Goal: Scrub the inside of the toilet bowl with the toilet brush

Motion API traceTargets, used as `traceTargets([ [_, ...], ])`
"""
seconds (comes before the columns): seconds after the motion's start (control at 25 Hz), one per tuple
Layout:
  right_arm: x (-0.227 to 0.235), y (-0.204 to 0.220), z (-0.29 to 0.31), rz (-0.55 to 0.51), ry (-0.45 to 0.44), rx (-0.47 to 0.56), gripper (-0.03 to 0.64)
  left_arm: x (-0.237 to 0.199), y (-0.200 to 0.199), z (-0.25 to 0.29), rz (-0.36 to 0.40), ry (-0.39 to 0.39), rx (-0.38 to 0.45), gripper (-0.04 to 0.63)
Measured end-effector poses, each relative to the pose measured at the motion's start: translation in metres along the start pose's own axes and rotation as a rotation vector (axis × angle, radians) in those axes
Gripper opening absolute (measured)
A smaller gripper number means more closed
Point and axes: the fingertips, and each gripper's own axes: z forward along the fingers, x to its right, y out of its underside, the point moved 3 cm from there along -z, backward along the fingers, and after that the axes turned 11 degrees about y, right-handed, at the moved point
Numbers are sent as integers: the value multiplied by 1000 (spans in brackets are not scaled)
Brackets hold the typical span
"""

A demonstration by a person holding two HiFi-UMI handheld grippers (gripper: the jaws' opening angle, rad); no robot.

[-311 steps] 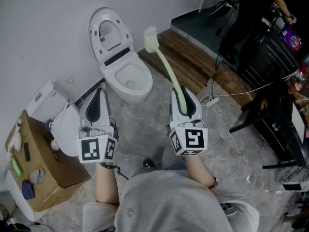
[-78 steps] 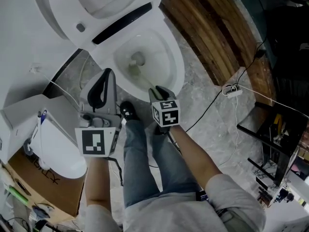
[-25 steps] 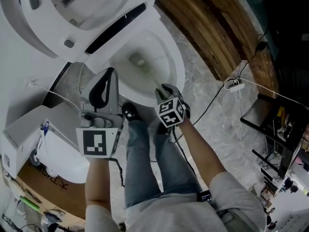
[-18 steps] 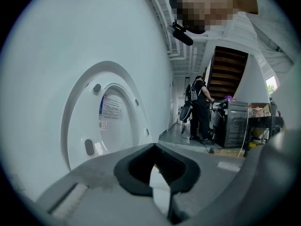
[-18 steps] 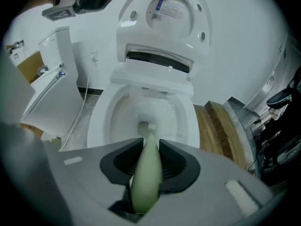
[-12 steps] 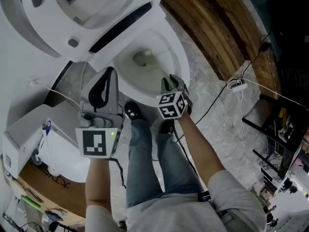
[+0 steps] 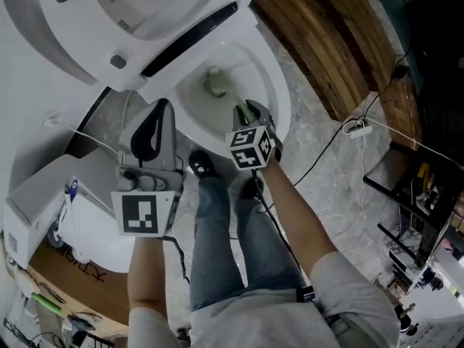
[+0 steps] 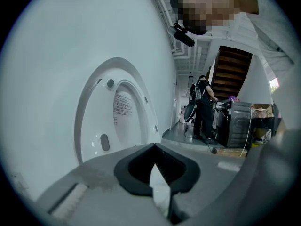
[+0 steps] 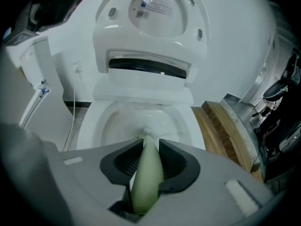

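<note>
One pale green toilet brush (image 7: 214, 84) reaches down into the toilet bowl (image 7: 283, 111). Its bristled head sits low near the bowl's drain, and its handle rises over the bowl's front rim. The right gripper (image 7: 249, 112) hangs above that front rim, with its jaws clamped on the handle. The left gripper (image 7: 161, 111) hovers just outside the bowl's left side, its jaws pressed together on nothing. Behind the bowl, the lid (image 7: 145, 6) stands raised.

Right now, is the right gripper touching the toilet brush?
Touching. The right gripper view shows the right gripper with jaws shut against both sides of the green toilet brush handle.
</note>
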Motion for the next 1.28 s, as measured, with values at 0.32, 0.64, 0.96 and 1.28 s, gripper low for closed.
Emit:
traceTargets([
  [0.32,-26,-3,-16,-103,-136,54,104,-1,0,-2,-2,16,0,5],
  [0.64,-40,10,-43,-202,-202,73,104,14,-14,-2,13,39,19,5],
  [0.96,-7,36,-67,-9,-140,11,106,41,-36,-16,34,45,28,5],
  [1.28,35,29,-128,191,-107,55,106,72,-67,-39,50,-14,34,5],
])
